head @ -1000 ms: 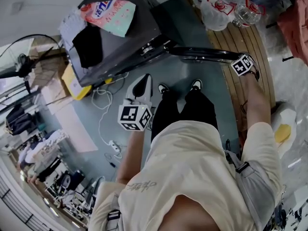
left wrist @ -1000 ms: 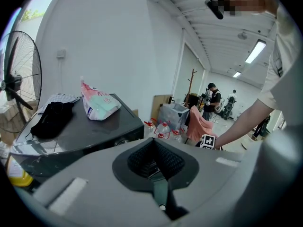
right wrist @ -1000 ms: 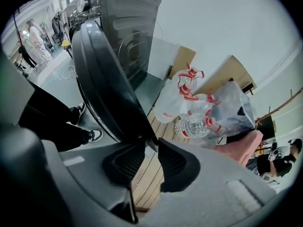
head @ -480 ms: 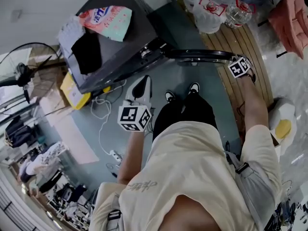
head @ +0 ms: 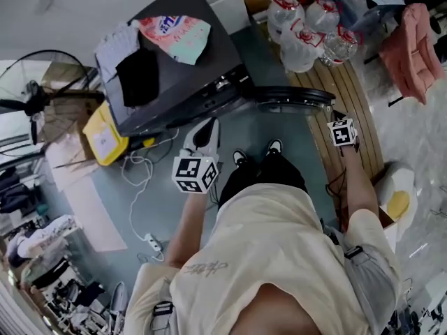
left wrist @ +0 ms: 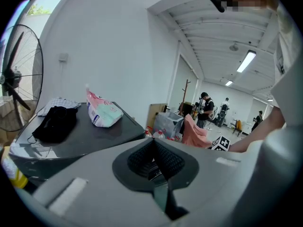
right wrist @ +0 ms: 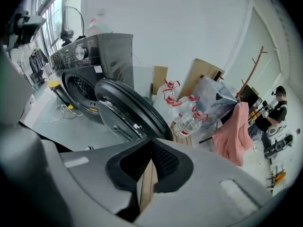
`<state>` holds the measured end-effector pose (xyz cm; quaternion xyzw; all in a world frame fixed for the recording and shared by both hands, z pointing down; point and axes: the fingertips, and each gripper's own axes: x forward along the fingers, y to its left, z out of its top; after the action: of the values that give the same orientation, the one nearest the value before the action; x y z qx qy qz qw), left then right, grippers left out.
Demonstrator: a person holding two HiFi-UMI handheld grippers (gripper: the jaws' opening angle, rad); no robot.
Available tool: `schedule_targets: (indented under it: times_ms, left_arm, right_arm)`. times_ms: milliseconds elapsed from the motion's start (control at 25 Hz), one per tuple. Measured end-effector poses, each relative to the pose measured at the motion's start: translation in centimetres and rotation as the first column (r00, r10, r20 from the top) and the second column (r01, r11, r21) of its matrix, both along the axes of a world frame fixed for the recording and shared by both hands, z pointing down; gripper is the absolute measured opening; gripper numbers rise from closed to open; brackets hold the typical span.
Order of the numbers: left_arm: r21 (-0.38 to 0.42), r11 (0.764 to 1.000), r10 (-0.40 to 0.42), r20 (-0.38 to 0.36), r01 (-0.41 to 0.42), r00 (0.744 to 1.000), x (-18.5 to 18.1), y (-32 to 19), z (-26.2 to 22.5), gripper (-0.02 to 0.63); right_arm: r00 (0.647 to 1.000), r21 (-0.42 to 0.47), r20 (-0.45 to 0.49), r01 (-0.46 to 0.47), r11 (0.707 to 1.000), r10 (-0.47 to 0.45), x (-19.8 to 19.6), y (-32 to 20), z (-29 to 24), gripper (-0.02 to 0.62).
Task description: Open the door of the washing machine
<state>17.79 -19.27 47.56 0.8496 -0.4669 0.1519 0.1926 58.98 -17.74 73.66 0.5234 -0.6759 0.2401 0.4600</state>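
Far left of the dark grey front-loading washing machine (head: 183, 82), a black wire-caged standing fan (head: 31, 93). On the machine's top surface, a black folded cloth (head: 137, 75) and a pink-and-mint plastic detergent pouch (head: 174, 35), side by side. Just in front of the machine's front panel, the left tongs (head: 207, 125): white, pressed together on nothing, aimed toward the machine's top.

Further right, hinged on the machine's front, the round black-rimmed glass door (head: 290, 98). Already swung wide, long axis running rightward from the hinge, away from the drum opening (right wrist: 81, 86). Near the door's free end, the side farthest from the machine, the right tongs (right wrist: 150, 151): just been closing, now pinched together with nothing between, near the door rim but apart from it. Seen from those tongs, door ahead to the upper left, drum mouth behind it. Right hand plainly nearer the door; left hand nearer the machine body.

Beyond the machine's right side, clear red-trimmed plastic water bottles (head: 307, 30) and a pink hanging garment (head: 412, 44).

By the look of it, opening done. Any further swing probably a job for the right tongs, at the free edge.
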Motion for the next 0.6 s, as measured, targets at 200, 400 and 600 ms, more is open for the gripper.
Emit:
schedule_targets:
  times_ms: [200,400,600]
  left_arm:
    - [0.037,0.998,-0.042,-0.018,0.043,0.999,-2.5,0.5,-0.9,0.017]
    - [0.079,0.991,-0.103,-0.028,0.105,0.994,-5.5,1.1,-1.5,0.017]
    - [0.109,0.987,-0.117,-0.045,0.121,0.992,-7.1,1.4,-2.4,0.017]
  right_arm:
    - [0.994,0.076,0.104,0.017,0.997,-0.025,-4.6,0.4,-4.6,0.002]
    - [0.96,0.16,0.244,0.096,0.982,-0.134,-11.2,0.4,-10.3,0.002]
    - [0.9,0.296,0.355,0.15,0.944,-0.254,-19.1,-0.3,-16.7,0.002]
